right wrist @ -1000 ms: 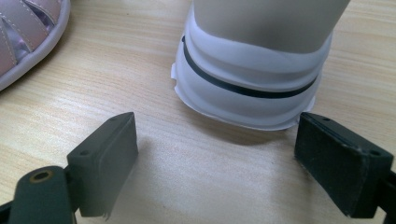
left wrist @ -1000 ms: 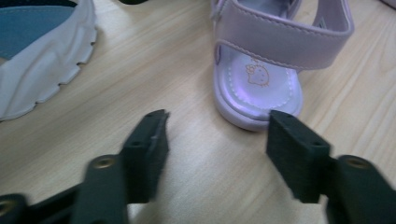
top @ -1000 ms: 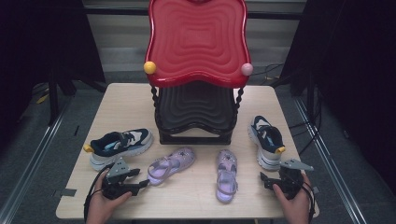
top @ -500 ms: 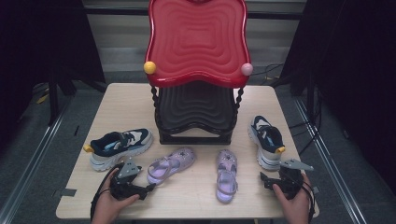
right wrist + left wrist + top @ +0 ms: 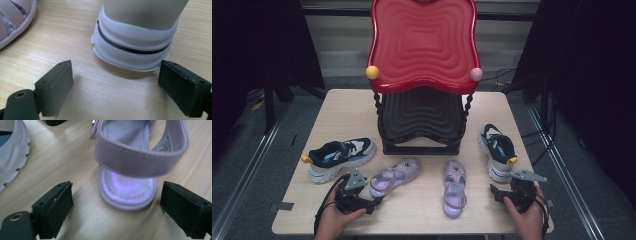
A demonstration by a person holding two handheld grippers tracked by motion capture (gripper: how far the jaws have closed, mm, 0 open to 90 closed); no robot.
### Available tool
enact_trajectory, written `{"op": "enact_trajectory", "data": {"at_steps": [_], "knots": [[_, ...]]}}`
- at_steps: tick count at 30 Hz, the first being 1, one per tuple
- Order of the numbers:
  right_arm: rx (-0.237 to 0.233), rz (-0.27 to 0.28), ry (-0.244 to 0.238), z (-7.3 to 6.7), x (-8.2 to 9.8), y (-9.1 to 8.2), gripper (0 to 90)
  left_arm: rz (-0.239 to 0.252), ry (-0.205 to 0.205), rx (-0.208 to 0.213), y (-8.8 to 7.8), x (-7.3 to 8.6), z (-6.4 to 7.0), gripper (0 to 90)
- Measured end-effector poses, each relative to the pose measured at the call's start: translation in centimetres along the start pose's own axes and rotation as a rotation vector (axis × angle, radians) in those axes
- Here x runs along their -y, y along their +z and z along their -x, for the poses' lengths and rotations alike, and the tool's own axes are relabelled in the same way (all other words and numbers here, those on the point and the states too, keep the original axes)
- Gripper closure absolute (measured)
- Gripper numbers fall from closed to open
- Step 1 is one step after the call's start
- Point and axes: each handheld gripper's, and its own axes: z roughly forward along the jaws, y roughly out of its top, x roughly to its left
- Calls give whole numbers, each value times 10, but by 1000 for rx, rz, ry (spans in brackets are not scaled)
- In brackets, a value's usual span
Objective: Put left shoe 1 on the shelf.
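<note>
I am holding my left hand-held gripper (image 5: 113, 207) with jaws just opened wide, nothing between them, facing the heel of the left sandal (image 5: 130, 170) on the worktop (image 5: 342, 115). It looks light, its strap soft; I would pinch the firmer heel rim. My right hand-held gripper (image 5: 116, 86) is gaping before the right sneaker (image 5: 136, 47).

Two lilac sandals (image 5: 395, 176) (image 5: 454, 187) lie on the pale wood-grain table (image 5: 342, 110); navy-and-white sneakers (image 5: 339, 157) (image 5: 497, 150) flank them, yellow-tabbed, before a ripple-patterned red-and-black rack (image 5: 422, 45).
</note>
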Motion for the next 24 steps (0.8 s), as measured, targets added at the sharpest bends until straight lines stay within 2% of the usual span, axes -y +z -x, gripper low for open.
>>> {"op": "enact_trajectory", "data": {"at_steps": [2,5,9,11,13,15,19,21,24], "knots": [[0,0,0,0,0,0,120,-4,6,-3,3,-3,1,93],[0,0,0,0,0,0,120,2,-5,0,8,-7,3,91],[0,-1,0,0,0,0,117,1,-18,-16,12,-12,3,93],[1,0,2,0,0,0,117,23,-34,4,14,-14,3,150],[0,-1,1,0,0,0,117,18,-21,6,17,-17,3,149],[1,0,1,0,0,0,117,20,-19,26,18,-19,3,150],[1,-1,1,0,0,0,117,16,-19,17,23,-23,6,145],[1,-1,2,0,0,0,117,19,-31,9,25,-24,6,149],[1,0,1,0,0,0,116,13,-3,-7,29,-28,8,161]]}}
